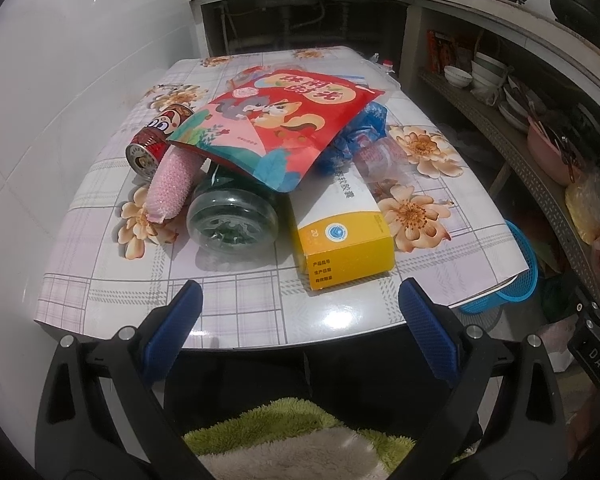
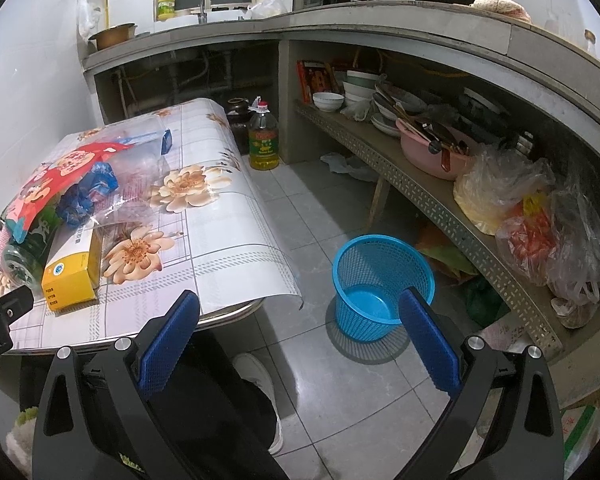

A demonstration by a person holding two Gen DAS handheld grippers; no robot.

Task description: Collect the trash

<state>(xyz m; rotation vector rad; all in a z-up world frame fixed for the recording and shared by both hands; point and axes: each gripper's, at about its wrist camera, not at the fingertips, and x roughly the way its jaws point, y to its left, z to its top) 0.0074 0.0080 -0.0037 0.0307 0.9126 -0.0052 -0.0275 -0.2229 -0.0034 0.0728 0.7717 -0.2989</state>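
Trash is piled on the flowered table: a red snack bag on top, a green plastic bottle on its side, a yellow and white box, a red can, a pink foam net and a blue wrapper. My left gripper is open and empty at the table's near edge, in front of the bottle and box. My right gripper is open and empty over the floor, between the table and the blue mesh basket. The box and bag also show there.
The blue basket stands on the tiled floor right of the table. A low shelf with bowls, a pink basin and plastic bags runs along the right. An oil bottle stands on the floor behind the table. A white wall is on the left.
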